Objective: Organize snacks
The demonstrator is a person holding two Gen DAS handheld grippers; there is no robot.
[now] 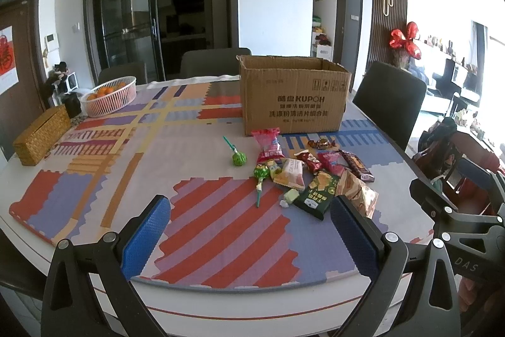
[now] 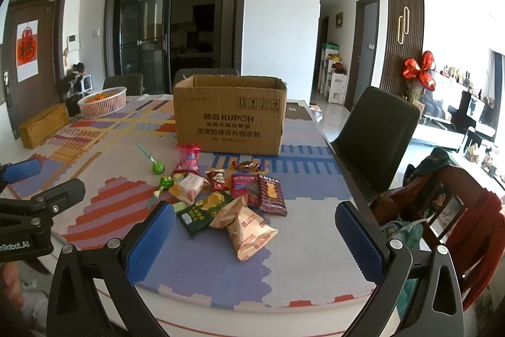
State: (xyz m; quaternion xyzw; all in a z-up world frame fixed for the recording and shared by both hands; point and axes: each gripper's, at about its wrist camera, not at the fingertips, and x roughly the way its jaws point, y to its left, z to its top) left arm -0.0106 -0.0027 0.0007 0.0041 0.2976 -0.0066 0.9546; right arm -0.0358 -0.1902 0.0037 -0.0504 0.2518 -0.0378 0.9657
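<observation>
Inside of the cardboard box (image 2: 229, 115): hidden by its front wall in both views.
Small print on the box: too blurry to read.
Pale green candy (image 1: 290, 195): partly under the dark green snack bag (image 1: 316, 195).
Red snack packet (image 2: 240, 186): its lower part lies under other packets.
Oranges in the white basket (image 1: 111, 97): only the tops show.
Table (image 2: 252, 310): its near edge is cut off behind the gripper arms.

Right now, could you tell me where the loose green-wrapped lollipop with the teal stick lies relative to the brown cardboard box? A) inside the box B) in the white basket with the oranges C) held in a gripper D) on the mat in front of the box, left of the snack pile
D: the green-wrapped lollipop lies on the patterned mat, in front of the brown cardboard box and left of the snack pile; both grippers are open and empty.
</observation>
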